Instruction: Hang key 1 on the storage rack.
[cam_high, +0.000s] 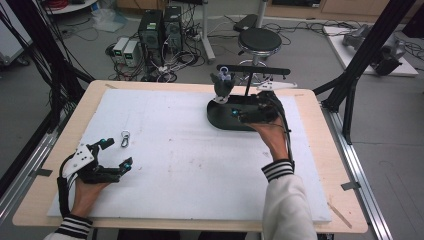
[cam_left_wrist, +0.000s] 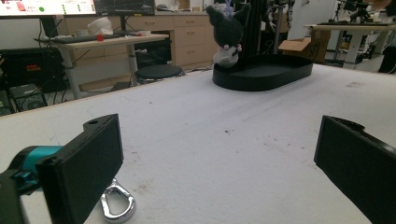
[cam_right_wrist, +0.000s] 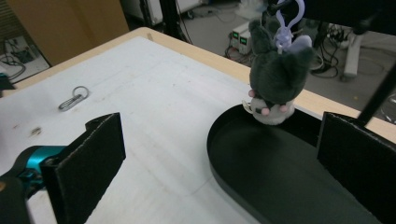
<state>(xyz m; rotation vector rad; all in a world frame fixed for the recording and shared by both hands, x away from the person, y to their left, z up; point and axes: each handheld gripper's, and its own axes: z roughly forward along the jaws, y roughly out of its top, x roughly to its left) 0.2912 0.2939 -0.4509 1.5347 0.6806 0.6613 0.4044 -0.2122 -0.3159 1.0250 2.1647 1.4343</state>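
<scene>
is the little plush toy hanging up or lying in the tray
Hanging: the plush toy dangles by its lilac clip from the stand's bar, its feet just above the black tray.

A: Support? 
B: Wooden table (cam_high: 320, 165), light top, w/ white foam sheet (cam_high: 190, 160) over most of it.

A: Items on sheet? 
B: 1x black oval tray base (cam_high: 222, 119), far right of centre. 1x silver carabiner clip (cam_high: 125, 138), near left, well apart from tray.

I see black grippers, left (cam_high: 116, 153) and right (cam_high: 239, 113), with teal joints, flat rectangular jaws, grey plates, trailing cables, and white sleeves with striped cuffs.
</scene>
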